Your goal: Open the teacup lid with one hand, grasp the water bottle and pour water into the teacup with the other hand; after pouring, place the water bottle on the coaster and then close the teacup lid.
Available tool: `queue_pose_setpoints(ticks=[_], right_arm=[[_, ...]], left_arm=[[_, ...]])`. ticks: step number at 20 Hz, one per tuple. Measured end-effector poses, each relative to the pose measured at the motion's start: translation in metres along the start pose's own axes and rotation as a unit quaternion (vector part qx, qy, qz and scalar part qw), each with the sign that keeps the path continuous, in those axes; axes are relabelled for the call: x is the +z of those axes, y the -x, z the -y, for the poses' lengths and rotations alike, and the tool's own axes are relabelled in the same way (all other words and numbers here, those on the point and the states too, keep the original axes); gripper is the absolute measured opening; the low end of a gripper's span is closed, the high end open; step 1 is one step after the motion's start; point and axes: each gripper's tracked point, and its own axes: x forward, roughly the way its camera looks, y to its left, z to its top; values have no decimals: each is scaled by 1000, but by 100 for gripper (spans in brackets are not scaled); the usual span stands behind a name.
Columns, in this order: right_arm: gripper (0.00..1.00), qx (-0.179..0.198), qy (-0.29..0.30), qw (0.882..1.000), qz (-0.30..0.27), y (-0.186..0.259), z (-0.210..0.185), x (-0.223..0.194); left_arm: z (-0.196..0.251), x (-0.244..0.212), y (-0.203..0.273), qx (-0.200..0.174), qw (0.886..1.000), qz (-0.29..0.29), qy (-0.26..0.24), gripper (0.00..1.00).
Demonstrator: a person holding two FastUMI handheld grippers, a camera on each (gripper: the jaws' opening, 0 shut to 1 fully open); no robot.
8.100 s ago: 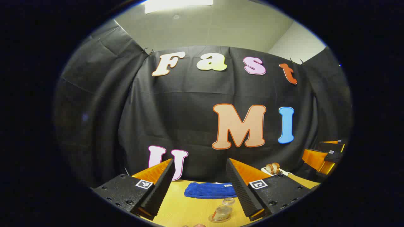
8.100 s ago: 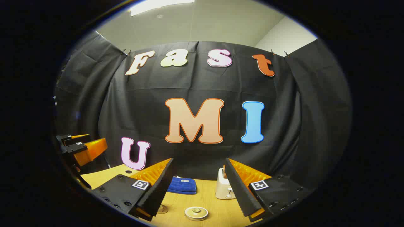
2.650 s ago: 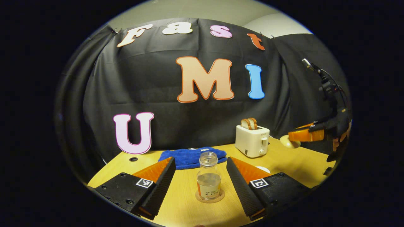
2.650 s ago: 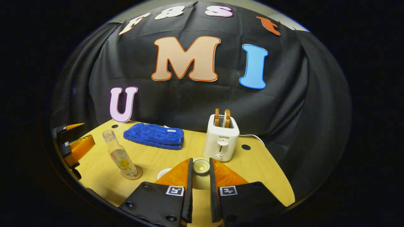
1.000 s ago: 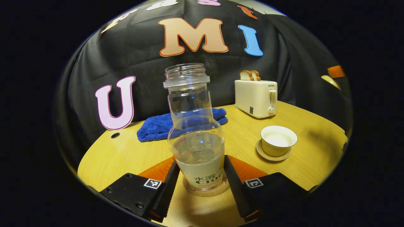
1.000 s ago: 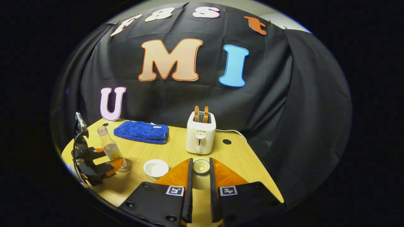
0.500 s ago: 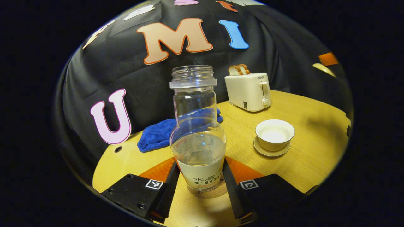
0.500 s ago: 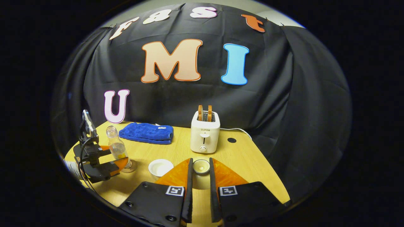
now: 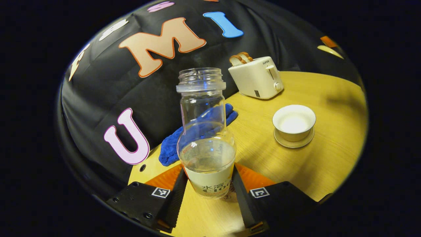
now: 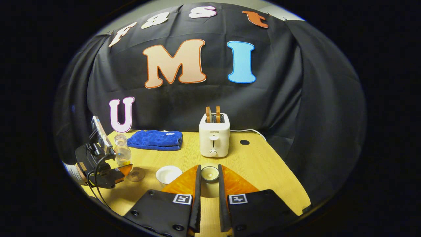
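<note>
So left gripper (image 9: 207, 187) clamps water bottle (image 9: 205, 138); right gripper (image 10: 208, 187) pinches lid (image 10: 209, 173). Tip slowly over teacup (image 9: 293, 122) at 2 o'clock.

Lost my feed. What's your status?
Left gripper shut on water bottle, off coaster. Right gripper holds lid. Teacup open, path clear.

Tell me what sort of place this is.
Likely a staged recording booth posing as a kitchen: a black cloth wall backs a wooden table set with a toaster, a teacup and a water bottle.
</note>
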Motion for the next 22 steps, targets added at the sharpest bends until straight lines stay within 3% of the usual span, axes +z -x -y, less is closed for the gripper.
queue_pose_setpoints(ticks=[4, 11, 22], right_arm=[[26, 8, -7, 1000, -5, -3, 2, -8], [26, 14, -15, 1000, -7, -10, 10, -12], [27, 24, -36, 999, -9, -15, 17, -24]], left_arm=[[4, 0, -2, -6, 998, -18, -68, 73], [18, 3, -7, -27, 991, -44, -127, 72], [23, -1, -19, -53, 953, -106, -279, 72]])
